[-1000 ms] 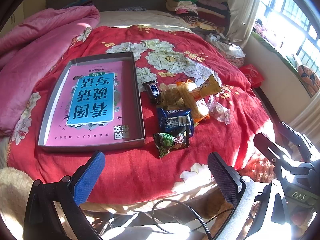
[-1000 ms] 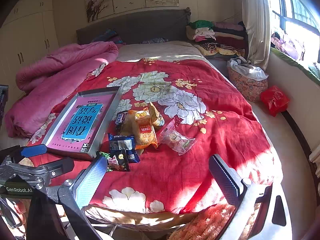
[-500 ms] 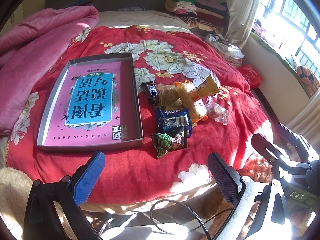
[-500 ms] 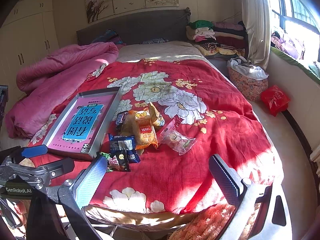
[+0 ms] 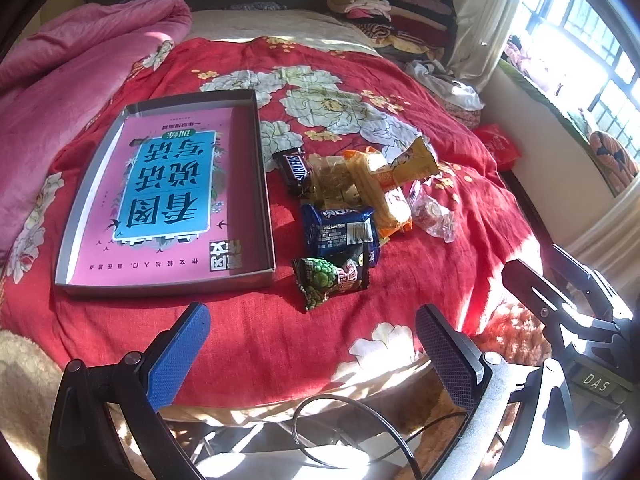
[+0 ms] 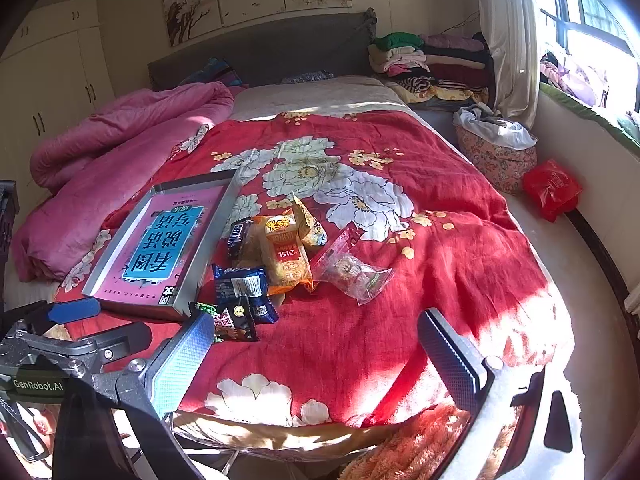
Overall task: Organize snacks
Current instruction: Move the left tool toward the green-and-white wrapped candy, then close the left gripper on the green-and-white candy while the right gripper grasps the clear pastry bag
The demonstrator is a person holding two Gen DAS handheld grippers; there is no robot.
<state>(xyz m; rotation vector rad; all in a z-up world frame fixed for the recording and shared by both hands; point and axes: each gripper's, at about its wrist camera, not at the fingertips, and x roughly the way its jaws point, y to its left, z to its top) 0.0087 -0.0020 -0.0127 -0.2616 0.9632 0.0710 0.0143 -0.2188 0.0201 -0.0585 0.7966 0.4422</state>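
Both grippers were held wide apart at the foot of the bed, nothing gripped. Left gripper [image 5: 312, 344] was seen low over the near edge of the red floral bedspread [image 5: 248, 344]; right gripper [image 6: 316, 344] was likewise low at that edge, further right, with the left unit visible at its left side.

Snack pile was located on the bedspread, just right of the grey tray [image 5: 265, 184], none of it inside the tray. A pink book cover with a blue label [image 5: 172, 192] was seen flat on the tray floor.

Pile contents, near to far:
- green pea packet [image 5: 330, 280], nearest the grippers, overlapped by the blue packet [image 5: 340, 232]
- orange packet [image 6: 286, 256], laid over a clear bag of beige pieces [image 5: 332, 180]
- Snickers bar [image 5: 295, 170], close beside the tray's right wall
- yellow wrapper [image 5: 412, 164], at the far right of the pile
- clear pouch with a red end [image 6: 352, 270], just right of the orange packet

A pink quilt [image 6: 120, 152] was bunched along the left side of the bed.
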